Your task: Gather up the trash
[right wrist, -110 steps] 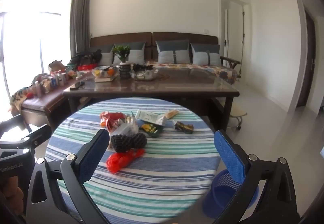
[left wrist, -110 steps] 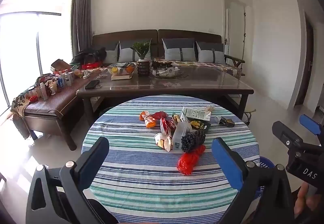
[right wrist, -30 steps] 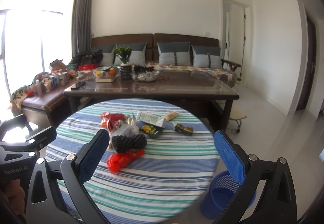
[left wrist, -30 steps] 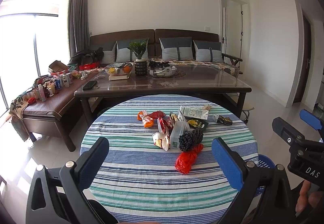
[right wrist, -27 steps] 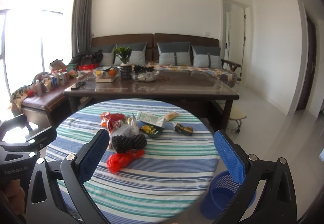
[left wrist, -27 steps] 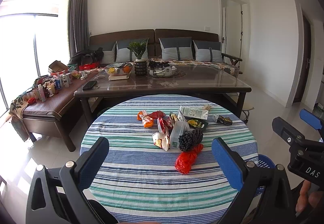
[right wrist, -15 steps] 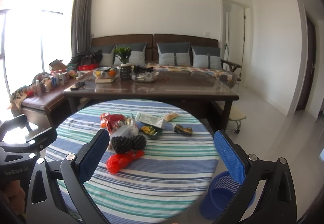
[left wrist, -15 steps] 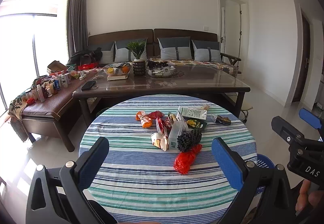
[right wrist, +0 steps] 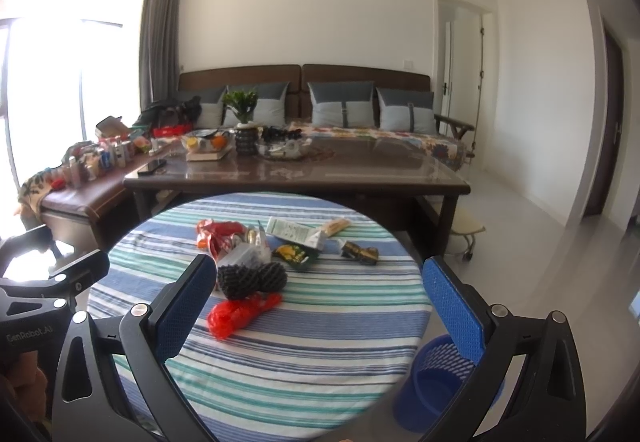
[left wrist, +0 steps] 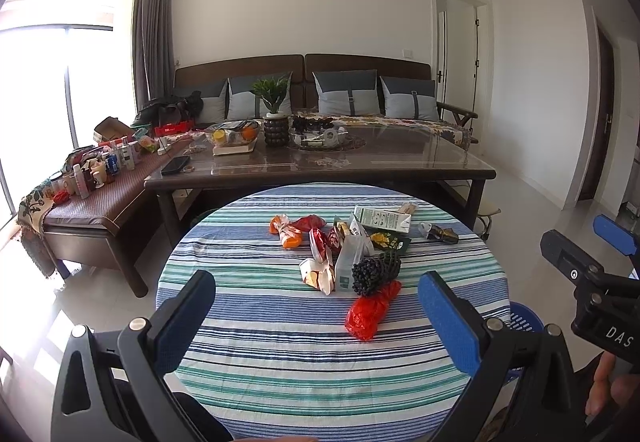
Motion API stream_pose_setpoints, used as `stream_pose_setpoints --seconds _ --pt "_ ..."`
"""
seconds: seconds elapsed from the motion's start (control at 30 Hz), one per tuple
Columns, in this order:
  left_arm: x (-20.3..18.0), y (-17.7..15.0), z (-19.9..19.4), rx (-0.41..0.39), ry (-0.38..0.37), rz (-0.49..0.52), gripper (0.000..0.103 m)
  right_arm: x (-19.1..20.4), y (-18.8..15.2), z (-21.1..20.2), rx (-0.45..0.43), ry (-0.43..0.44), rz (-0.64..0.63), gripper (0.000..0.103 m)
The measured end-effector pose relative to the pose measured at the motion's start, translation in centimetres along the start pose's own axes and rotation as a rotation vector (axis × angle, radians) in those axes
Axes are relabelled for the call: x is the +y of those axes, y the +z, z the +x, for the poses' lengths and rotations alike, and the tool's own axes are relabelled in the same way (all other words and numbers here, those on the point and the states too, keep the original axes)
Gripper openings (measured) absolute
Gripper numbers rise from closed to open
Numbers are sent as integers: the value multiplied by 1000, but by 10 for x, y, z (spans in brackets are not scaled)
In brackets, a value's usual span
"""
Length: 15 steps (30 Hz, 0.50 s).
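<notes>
Both tongs, left gripper & right gripper, gape wide w/ nothing held; the trash sits mid round table, red plastic bag nearest at 1 o'clock, prob. light, soft, crinkly, so pinch a bunched fold.

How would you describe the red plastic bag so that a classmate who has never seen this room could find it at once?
Start at the round striped table in front of the long dark coffee table. Trash is heaped near its middle; at the heap's near edge, beside a black foam net, lies the red plastic bag. It alone is crumpled, shiny, plain red and unprinted.
</notes>
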<state>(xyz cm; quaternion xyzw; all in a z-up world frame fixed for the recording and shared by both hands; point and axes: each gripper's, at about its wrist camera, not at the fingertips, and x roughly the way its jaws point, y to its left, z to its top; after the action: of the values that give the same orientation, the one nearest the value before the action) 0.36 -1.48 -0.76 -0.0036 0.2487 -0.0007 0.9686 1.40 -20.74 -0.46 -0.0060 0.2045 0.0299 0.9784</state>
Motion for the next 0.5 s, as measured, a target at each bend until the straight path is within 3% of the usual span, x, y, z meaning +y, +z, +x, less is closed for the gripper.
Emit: stream_pose_setpoints --seconds 0.5 --pt "5 -9 6 7 -26 1 103 -3 -7 3 8 -18 11 103"
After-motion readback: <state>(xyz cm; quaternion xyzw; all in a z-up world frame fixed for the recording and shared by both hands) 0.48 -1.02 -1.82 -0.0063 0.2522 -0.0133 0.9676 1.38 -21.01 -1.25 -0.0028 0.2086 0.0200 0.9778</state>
